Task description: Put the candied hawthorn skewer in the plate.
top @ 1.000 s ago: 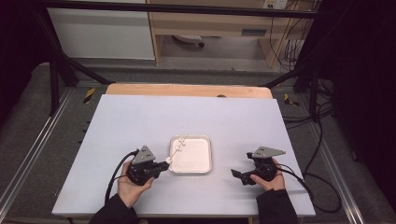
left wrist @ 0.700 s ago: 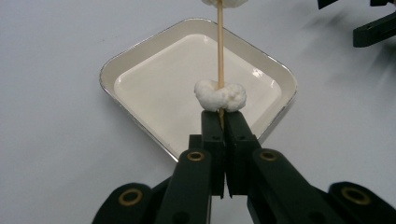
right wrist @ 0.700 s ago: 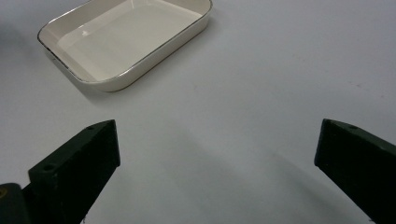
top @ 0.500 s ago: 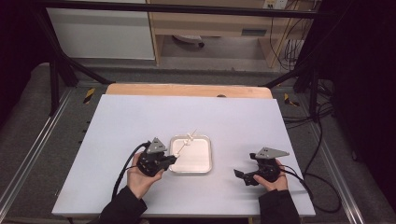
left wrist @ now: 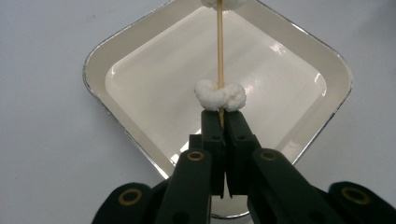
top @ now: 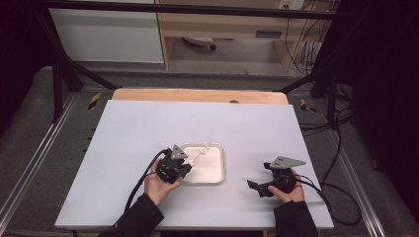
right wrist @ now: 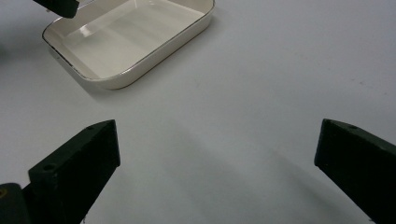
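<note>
A thin wooden skewer [left wrist: 219, 56] with white marshmallows [left wrist: 220, 95] threaded on it is clamped in my left gripper [left wrist: 223, 116], whose jaws are shut on its near end. The skewer reaches out over a cream square tray [left wrist: 140, 60]. From above, the left gripper [top: 187, 166] sits at the tray's [top: 216, 177] left edge, with the skewer [top: 198, 154] slanting up toward the far rim. My right gripper [top: 254, 187] rests on the table to the right of the tray, jaws wide open and nothing between them. In the right gripper view the tray [right wrist: 154, 51] lies ahead to the left.
The white tabletop [top: 197, 123] spreads around the tray, with a wooden strip [top: 197, 95] along its far edge. Black frame bars and cables [top: 336, 148] border the table on the right.
My left gripper has carried the skewer rightward, from left of the tray to over its left edge. The right gripper has stayed put.
</note>
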`<state>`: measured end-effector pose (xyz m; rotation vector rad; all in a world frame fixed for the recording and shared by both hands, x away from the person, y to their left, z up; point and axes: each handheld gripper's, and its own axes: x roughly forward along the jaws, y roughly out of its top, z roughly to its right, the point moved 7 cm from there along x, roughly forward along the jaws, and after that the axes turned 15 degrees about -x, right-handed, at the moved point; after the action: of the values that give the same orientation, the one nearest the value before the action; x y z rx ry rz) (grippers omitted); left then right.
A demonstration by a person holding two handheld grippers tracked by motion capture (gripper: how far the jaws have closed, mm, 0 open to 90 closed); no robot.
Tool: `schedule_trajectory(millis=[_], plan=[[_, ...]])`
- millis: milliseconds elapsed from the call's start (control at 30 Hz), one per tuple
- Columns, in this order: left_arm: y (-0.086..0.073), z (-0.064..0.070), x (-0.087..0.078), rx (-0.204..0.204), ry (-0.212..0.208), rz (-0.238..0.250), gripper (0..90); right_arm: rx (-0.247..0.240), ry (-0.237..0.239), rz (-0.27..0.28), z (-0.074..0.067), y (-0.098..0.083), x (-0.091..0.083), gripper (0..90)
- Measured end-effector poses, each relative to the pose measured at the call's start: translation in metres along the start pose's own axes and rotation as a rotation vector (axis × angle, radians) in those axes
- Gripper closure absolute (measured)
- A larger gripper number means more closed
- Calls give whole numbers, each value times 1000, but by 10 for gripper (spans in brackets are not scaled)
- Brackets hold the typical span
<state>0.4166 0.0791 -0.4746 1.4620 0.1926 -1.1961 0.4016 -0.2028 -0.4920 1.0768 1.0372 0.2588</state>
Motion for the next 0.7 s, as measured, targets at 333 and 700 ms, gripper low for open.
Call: schedule_trajectory(millis=[333, 700], plan=[[-6, 2, 10, 17, 39, -49, 879, 1, 3, 1, 0, 0, 0, 7], [-8, 5, 16, 31, 61, -83, 869, 2, 7, 0, -1, 0, 1, 7]])
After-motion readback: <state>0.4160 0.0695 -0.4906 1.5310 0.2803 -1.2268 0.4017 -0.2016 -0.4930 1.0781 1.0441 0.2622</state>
